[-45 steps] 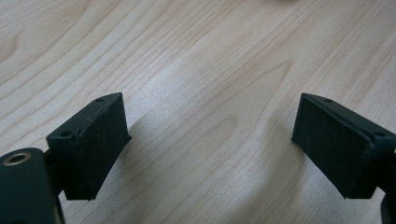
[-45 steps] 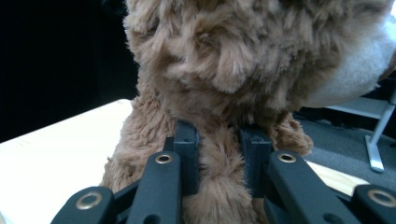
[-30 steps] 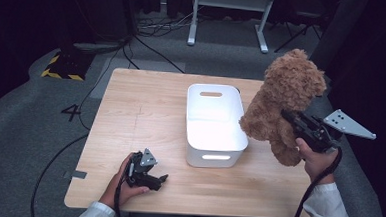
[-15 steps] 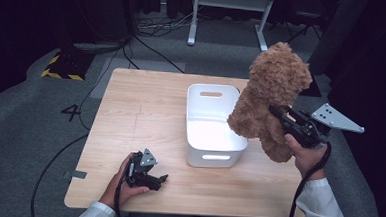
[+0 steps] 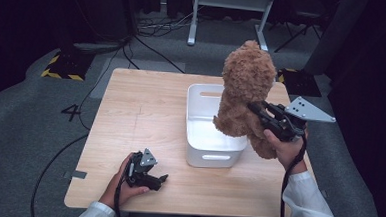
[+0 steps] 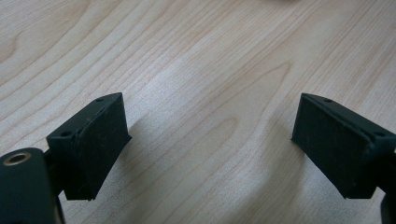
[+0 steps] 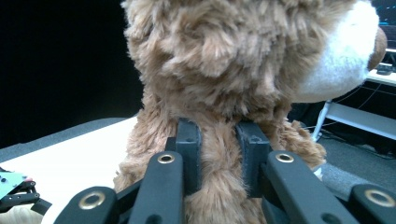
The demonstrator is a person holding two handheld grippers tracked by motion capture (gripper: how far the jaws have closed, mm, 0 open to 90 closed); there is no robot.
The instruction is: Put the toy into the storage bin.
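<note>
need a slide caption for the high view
Right gripper holds a brown teddy bear above a white bin while the open left gripper rests on the wooden table.

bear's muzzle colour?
White, against brown fur. The teddy bear has its muzzle showing best in the right gripper view, where the right gripper pinches it.

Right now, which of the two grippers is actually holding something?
The right gripper: its jaws pinch the brown teddy bear above the white bin. The left gripper sits open and empty on the wooden table.
</note>
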